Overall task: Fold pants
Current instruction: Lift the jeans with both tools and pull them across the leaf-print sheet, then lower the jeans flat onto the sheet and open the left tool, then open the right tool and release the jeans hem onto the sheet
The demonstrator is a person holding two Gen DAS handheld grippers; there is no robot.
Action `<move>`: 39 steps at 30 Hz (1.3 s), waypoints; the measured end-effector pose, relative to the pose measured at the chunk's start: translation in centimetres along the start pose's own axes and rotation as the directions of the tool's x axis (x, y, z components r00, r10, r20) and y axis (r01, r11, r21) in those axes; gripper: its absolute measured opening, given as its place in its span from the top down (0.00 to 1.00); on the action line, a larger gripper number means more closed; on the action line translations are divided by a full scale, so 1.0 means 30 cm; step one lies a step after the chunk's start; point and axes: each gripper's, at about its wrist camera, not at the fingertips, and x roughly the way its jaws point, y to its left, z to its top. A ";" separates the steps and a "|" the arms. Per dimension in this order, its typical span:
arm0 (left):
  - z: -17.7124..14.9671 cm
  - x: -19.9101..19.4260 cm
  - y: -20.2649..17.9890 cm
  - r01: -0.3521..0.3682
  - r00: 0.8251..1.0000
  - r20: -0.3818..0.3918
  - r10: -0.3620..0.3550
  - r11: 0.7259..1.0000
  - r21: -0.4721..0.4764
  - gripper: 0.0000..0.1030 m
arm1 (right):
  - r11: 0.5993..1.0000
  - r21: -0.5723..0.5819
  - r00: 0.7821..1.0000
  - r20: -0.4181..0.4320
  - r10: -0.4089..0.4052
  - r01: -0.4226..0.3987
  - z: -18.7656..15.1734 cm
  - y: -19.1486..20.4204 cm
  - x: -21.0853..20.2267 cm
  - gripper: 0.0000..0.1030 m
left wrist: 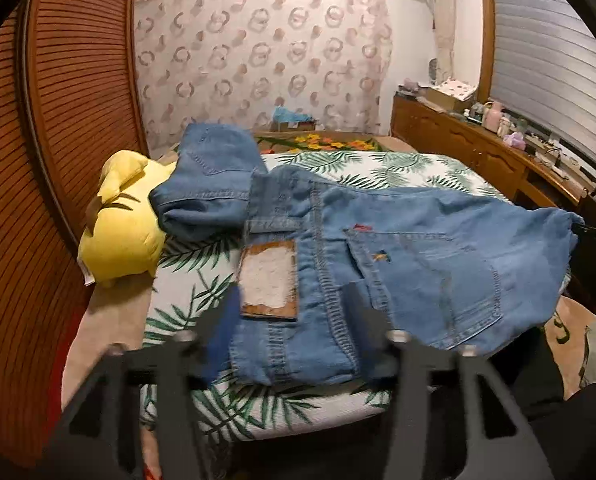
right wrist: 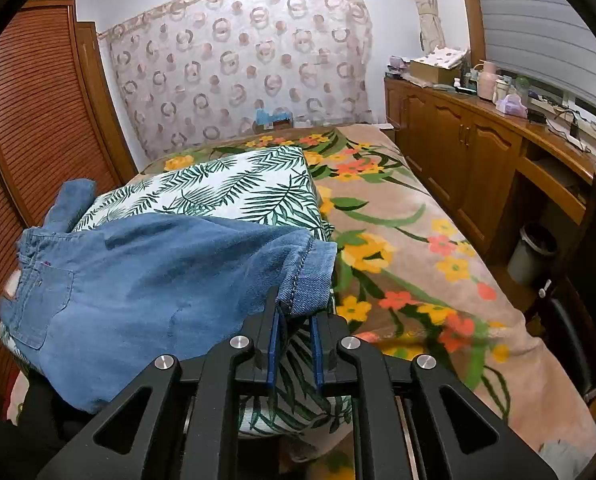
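Denim jeans (left wrist: 398, 248) lie across the leaf-print cushion (right wrist: 241, 188) on the bed; one pair, one yellow plush (left wrist: 125, 224). Left gripper (left wrist: 293, 332) gapes wide, empty, straddling the waistband. Right gripper (right wrist: 293, 316), slightly parted, holds nothing firmly; the hem may slip off the edge

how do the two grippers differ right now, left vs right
The left gripper has its fingers spread wide over the jeans at the waistband, near the leather patch, gripping nothing. The right gripper has its fingers close together, at the jeans' hem; whether they pinch it is unclear. The left looks motion-blurred, the right sharp. Both have black frames and blue pads.
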 end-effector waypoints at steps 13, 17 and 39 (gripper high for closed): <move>-0.001 0.123 -0.188 0.131 0.991 -0.040 -0.129 0.991 0.040 0.24 | 1.000 -0.022 0.999 0.031 0.012 -0.012 -0.028 0.017 -0.016 0.68; -0.008 0.145 -0.227 0.151 0.987 -0.056 -0.149 0.987 0.048 0.24 | 0.999 -0.030 1.000 0.010 0.014 -0.013 -0.042 0.022 0.008 0.69; 0.045 0.054 -0.252 0.120 0.993 0.002 -0.120 0.991 0.067 0.24 | 0.907 -0.304 0.933 0.119 0.340 -0.292 0.156 0.422 -0.089 0.93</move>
